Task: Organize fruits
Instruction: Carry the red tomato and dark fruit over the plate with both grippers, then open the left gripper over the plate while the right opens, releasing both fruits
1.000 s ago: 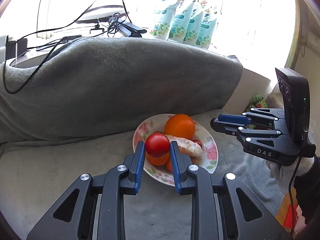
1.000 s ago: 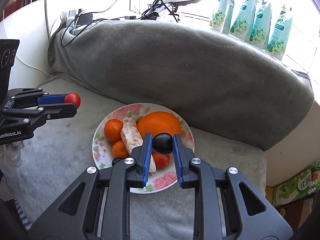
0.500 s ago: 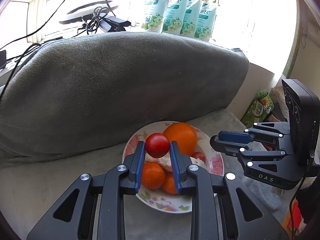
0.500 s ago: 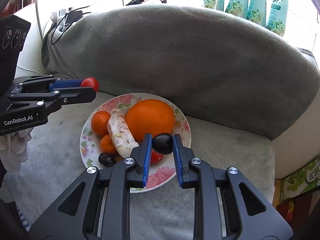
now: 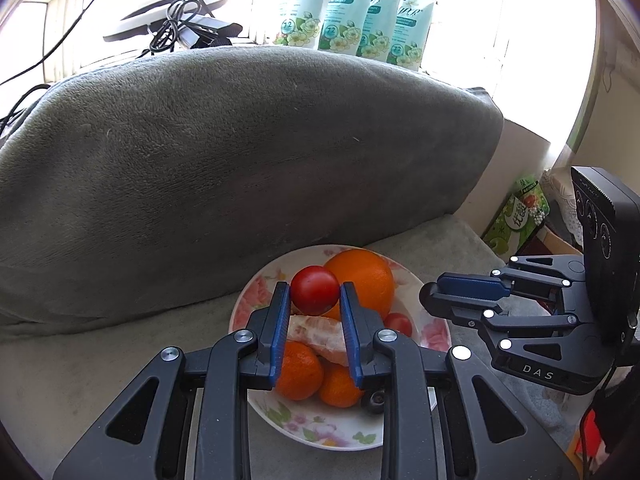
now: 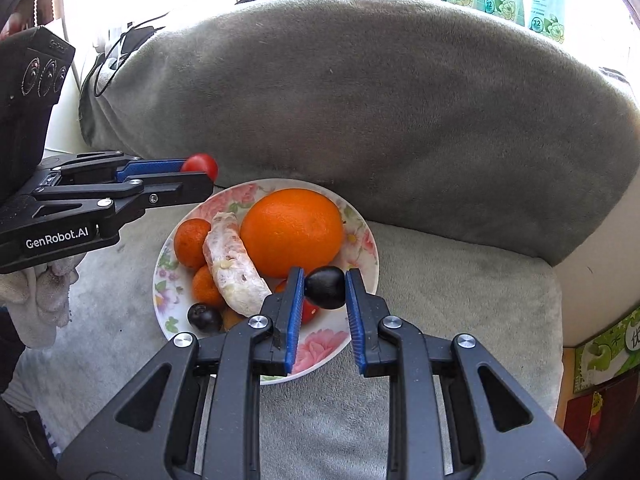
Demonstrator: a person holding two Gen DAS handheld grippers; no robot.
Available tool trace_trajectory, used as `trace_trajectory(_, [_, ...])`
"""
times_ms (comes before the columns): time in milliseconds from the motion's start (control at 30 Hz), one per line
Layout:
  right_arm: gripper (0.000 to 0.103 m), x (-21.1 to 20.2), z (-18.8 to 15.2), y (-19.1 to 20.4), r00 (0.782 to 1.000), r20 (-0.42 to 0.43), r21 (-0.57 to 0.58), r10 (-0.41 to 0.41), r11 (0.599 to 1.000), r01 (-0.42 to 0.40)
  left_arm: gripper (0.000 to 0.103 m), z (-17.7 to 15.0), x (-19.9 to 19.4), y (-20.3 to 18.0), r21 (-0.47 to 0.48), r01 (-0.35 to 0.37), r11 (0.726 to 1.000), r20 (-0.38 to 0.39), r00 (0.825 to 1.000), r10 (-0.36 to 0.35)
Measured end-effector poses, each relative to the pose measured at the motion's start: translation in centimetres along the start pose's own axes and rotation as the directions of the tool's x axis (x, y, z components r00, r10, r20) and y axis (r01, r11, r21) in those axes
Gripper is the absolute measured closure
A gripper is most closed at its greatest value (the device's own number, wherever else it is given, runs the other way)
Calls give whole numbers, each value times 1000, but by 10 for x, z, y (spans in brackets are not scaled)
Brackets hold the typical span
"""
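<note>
The left claw [image 5: 315, 300] grips a red cherry tomato [image 5: 314, 289] between its blue pads, held above the floral plate [image 5: 320, 436]; in the right wrist view the same tomato [image 6: 200, 165] shows only as a red bulge past the claw tip [image 6: 196, 180], near the plate's rim at about 10 o'clock. The right claw [image 6: 325, 290] pinches a dark plum-like fruit [image 6: 326, 287] over the plate's [image 6: 170, 280] 5 o'clock edge. From the left view the right claw [image 5: 434, 300] is seen side-on, so its load is hidden there.

On the plate lie a large orange [image 6: 292, 231], a peeled citrus segment [image 6: 234, 268], two small mandarins [image 6: 192, 242] at 9 o'clock, and a dark round fruit [image 6: 205, 317] at 7 o'clock. A second red tomato [image 6: 308, 310] is mostly covered by the right claw's finger — only a sliver shows.

The plate sits on a grey cloth-covered surface [image 6: 460, 280] in front of a grey cushion [image 6: 380, 100]. Behind it, pale green pouches [image 5: 360, 12] are partly washed out by window glare, and cables [image 5: 176, 28] are cut off at the frame's edge. A green carton [image 5: 516, 220] at 3 o'clock is half hidden.
</note>
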State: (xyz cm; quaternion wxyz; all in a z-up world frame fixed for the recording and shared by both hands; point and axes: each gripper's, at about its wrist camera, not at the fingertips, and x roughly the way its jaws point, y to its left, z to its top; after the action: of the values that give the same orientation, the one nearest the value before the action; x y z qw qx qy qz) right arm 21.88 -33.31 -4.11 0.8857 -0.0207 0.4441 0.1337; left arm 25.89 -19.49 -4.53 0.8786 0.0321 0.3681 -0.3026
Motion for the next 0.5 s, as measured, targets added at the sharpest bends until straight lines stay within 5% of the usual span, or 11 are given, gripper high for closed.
trace_trajectory(500, [81,0,-3,2,1000,3,-6,19,1000,-19,78,2,1,4,-13,10,1000,-2,1000,-10])
